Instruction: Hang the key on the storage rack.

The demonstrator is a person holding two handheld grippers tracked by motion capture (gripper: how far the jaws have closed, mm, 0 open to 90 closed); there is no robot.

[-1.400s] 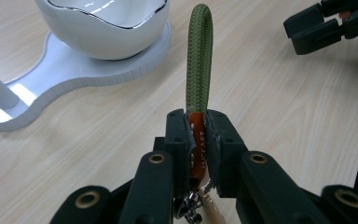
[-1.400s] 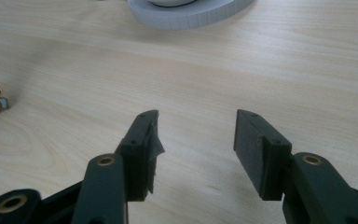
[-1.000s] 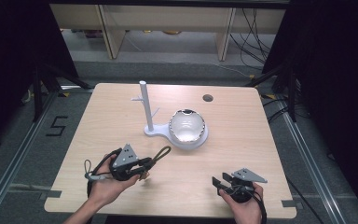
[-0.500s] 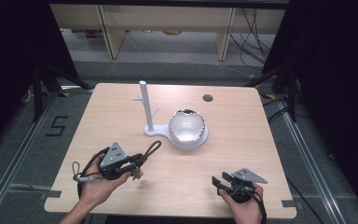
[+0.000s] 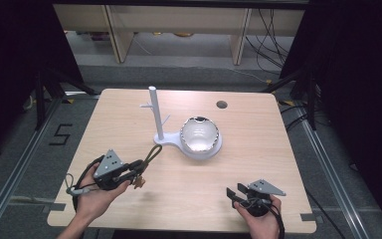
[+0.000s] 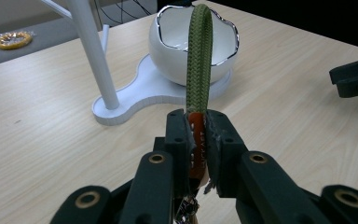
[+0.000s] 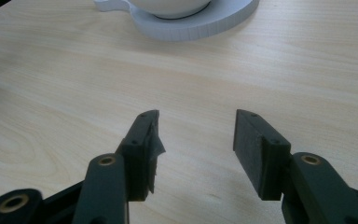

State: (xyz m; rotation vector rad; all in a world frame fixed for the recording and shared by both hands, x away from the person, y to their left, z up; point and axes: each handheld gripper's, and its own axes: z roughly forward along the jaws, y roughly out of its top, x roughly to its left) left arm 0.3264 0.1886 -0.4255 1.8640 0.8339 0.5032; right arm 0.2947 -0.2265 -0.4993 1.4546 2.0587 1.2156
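The left gripper (image 5: pixel 138 172) has pulled back toward the near-left counter (image 5: pixel 258 129) edge, jaws clamped on a green braided loop (image 6: pixel 199 56) well short of the white stand (image 5: pixel 155 117) and bowl (image 5: pixel 200 135). The right gripper (image 7: pixel 196 140) rests half open and empty, so hanging probably comes next.

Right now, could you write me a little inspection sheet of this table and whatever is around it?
Surface: pale wooden table, one round hole near the far edge.
Job's things: white stand with an upright post; white bowl on its base; green braided loop.
Clutter: nothing seen.
Grippers: left gripper shut on the green braided loop; right gripper open, holding nothing.
Cables: a black cable loops by the left hand.
Surroundings: shelving beyond the table, wires on the floor.
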